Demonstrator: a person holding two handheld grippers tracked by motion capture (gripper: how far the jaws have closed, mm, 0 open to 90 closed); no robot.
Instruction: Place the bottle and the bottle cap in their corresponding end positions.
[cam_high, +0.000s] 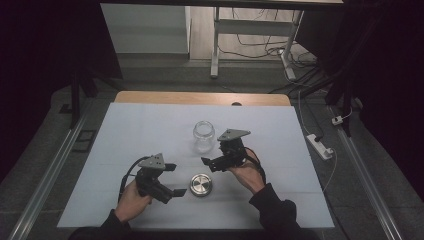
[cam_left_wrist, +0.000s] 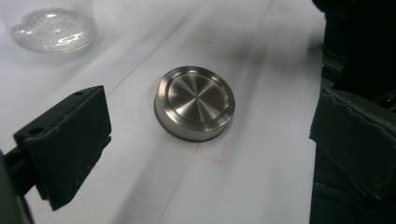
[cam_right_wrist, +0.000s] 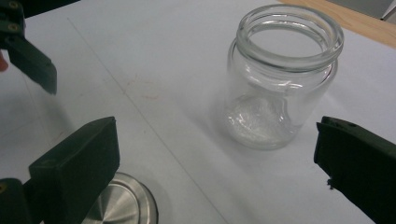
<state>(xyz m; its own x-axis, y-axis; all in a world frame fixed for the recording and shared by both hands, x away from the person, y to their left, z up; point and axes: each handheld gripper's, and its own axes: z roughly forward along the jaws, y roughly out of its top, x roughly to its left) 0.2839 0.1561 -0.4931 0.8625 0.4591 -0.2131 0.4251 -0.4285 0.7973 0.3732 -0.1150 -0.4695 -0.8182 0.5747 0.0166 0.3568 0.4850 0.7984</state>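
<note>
Standing upright on the white sheet (cam_high: 150, 130), the glass jar (cam_high: 204, 136) has its long axis vertical and its open mouth pointing straight up. It sits near the middle of the table, slightly toward the far side. The metal lid (cam_high: 200, 184) lies flat nearer to you, well apart from the jar, its brushed face up and its axis vertical too.

Your left gripper (cam_high: 172, 179) sits just left of the lid, jaws spread wide, nothing between them, not touching the lid. Your right gripper (cam_high: 216, 154) hovers just right of and a little nearer than the jar, jaws also spread, holding nothing.

High view: gives the layout, jar beyond lid, one gripper flanking each, wooden table edge (cam_high: 200, 97) past the sheet.

Left gripper view: the lid (cam_left_wrist: 194, 102) lies ahead between the two open jaws, showing a raised rim, a recessed centre and a dark band at its base; the jar's base (cam_left_wrist: 53, 29) sits at the top left corner. Faint red marks on the sheet just beside the lid.

Right gripper view: the jar (cam_right_wrist: 280, 77) lies ahead between the open jaws, thick rolled rim, clear and empty; the lid's edge (cam_right_wrist: 121, 205) peeks in behind the left jaw, and a jaw of the left gripper (cam_right_wrist: 28, 58) shows at upper left.
</note>
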